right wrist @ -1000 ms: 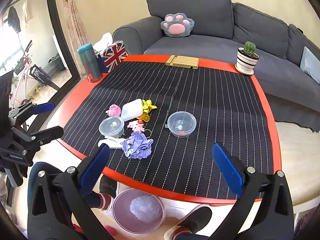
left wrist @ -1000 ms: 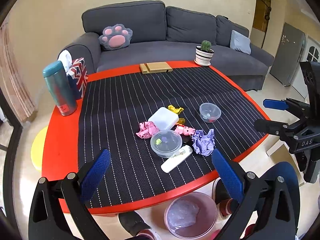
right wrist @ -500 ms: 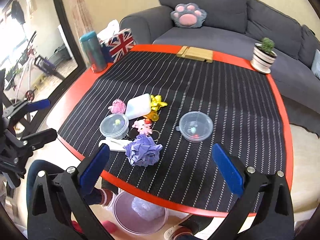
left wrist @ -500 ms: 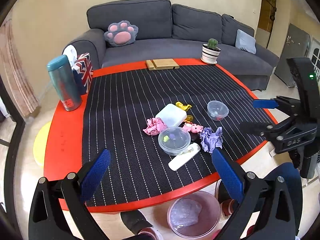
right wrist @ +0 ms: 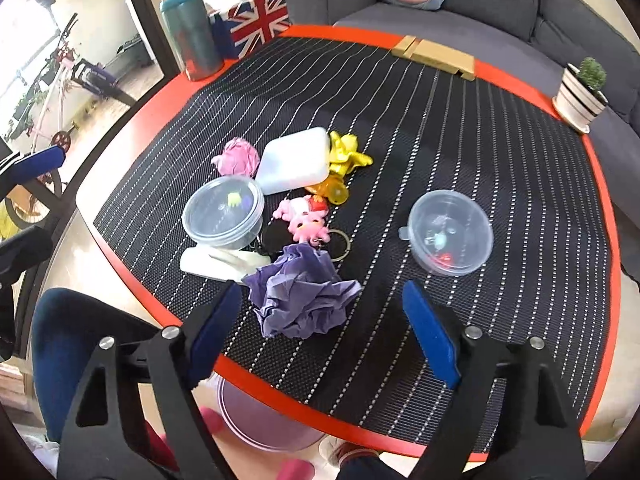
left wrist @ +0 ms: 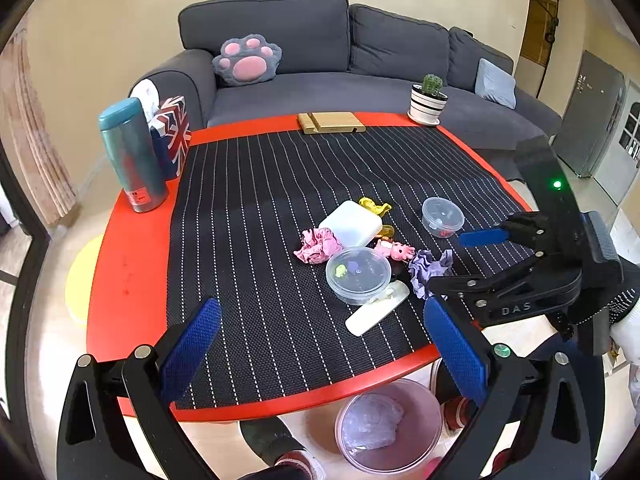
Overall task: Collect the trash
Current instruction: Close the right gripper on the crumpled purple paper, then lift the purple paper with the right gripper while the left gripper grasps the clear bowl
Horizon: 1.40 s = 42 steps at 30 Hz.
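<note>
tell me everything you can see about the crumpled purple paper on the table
The purple paper is one sheet of thin, tissue-like lavender paper crushed into a loose, creased ball. It lies on the black striped mat near the table's front edge, above the pink bin on the floor. Its back edge meets the white plastic piece and the keyring. The right gripper, whose jaws have just been closing, straddles it; the pads look just clear of it.

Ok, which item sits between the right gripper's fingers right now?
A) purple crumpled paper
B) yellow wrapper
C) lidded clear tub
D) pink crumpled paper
A: in the right wrist view the purple crumpled paper lies between the right gripper fingers, whose pads do not yet press it.
</note>
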Tool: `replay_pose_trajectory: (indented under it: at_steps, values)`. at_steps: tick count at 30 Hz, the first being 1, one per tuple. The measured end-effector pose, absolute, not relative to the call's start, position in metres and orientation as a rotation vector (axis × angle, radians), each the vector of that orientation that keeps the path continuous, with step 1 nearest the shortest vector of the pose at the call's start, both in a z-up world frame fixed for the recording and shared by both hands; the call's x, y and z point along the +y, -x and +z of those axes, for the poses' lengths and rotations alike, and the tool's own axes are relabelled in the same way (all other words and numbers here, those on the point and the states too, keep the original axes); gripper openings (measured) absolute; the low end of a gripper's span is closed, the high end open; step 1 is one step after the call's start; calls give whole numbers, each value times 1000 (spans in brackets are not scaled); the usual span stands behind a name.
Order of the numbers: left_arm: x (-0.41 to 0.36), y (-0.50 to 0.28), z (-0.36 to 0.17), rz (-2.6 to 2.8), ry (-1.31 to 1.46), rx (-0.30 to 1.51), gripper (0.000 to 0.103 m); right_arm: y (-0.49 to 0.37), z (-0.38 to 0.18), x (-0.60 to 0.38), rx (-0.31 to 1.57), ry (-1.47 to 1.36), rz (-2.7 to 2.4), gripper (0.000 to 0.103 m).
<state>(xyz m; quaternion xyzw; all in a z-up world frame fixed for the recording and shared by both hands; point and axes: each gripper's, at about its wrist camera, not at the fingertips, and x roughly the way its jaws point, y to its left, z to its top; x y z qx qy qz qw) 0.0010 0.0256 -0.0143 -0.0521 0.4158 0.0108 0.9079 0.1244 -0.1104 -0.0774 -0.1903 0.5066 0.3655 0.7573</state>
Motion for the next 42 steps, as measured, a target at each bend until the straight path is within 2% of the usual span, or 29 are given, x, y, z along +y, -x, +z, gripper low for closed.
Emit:
replay_pose_trajectory:
  at_steps: [6, 8, 14, 29, 42]
  values:
    - [27, -1, -15, 16, 119, 854, 97, -123, -88, -104, 1145, 426, 829, 60]
    - [26, -1, -15, 16, 120, 853, 97, -123, -90, -103, 1152, 432, 832, 51]
    - [26, -2, -14, 11, 126, 848, 97, -122, -88, -105, 1146, 417, 835, 39]
    - [23, -32, -16, -11, 142, 871, 97, -122, -52, -135, 1068, 324, 804, 36]
    - [16, -94, -52, -10, 165, 1074, 97, -133, -40, -171, 1046, 278, 733, 36]
